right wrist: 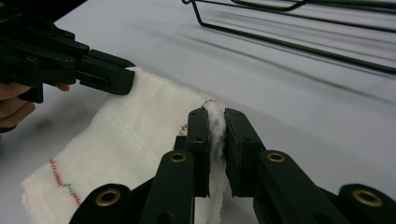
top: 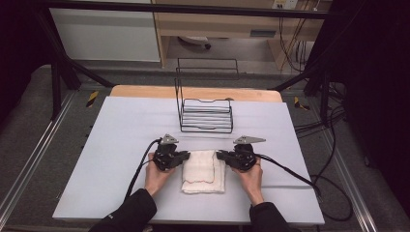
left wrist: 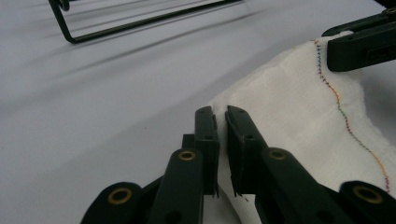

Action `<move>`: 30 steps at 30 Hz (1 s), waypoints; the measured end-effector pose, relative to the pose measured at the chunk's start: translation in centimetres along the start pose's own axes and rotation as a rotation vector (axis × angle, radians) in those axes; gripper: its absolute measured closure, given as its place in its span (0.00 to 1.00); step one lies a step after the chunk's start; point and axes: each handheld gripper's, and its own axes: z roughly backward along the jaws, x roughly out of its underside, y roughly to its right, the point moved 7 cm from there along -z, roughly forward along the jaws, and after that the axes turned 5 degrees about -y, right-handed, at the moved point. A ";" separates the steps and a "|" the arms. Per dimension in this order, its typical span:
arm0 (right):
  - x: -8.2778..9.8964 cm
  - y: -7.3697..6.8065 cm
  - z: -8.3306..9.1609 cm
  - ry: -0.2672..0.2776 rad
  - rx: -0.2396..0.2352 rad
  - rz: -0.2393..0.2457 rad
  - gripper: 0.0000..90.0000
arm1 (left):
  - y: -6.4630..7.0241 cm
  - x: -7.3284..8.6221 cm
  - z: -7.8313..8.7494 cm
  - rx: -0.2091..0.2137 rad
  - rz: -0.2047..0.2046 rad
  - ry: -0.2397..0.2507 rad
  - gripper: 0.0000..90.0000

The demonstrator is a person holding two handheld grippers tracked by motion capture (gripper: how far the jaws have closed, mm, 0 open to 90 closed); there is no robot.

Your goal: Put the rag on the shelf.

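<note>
A folded white towel (top: pixel 203 171) with coloured stitching lies on the white tabletop (top: pixel 121 145) near the front middle. My left gripper (top: pixel 186 155) is at the towel's far left corner, and in the left gripper view its jaws (left wrist: pixel 220 114) are shut on the cloth's edge (left wrist: pixel 289 102). At the far right corner my right gripper (top: pixel 220 154) is shut on the towel, with a ridge of cloth (right wrist: pixel 215 126) pinched between its pads (right wrist: pixel 215 116). Each gripper view also shows the other gripper (left wrist: pixel 359 49) (right wrist: pixel 107 77) clamped on its own corner.
A black wire rack (top: pixel 205 113) stands upright just beyond the towel; its base rails cross the top of both gripper views (left wrist: pixel 140 23) (right wrist: pixel 289 42). Cables (top: pixel 290 171) trail from both grippers across the table. A wooden strip (top: pixel 145 92) edges the table's back.
</note>
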 end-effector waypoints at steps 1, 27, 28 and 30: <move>-0.1 -0.1 0.3 0.007 -0.003 0.003 0.90 | 0.1 -0.1 0.2 0.004 0.000 0.008 0.92; -1.8 -1.7 4.0 0.136 0.000 0.082 0.90 | 2.4 -2.7 4.2 0.026 -0.049 0.147 0.92; -1.9 -1.8 4.2 0.141 0.000 0.081 0.90 | 2.5 -2.8 4.3 0.025 -0.053 0.152 0.92; -2.0 -1.9 4.4 0.149 0.005 0.087 0.90 | 2.6 -2.9 4.6 0.019 -0.061 0.161 0.92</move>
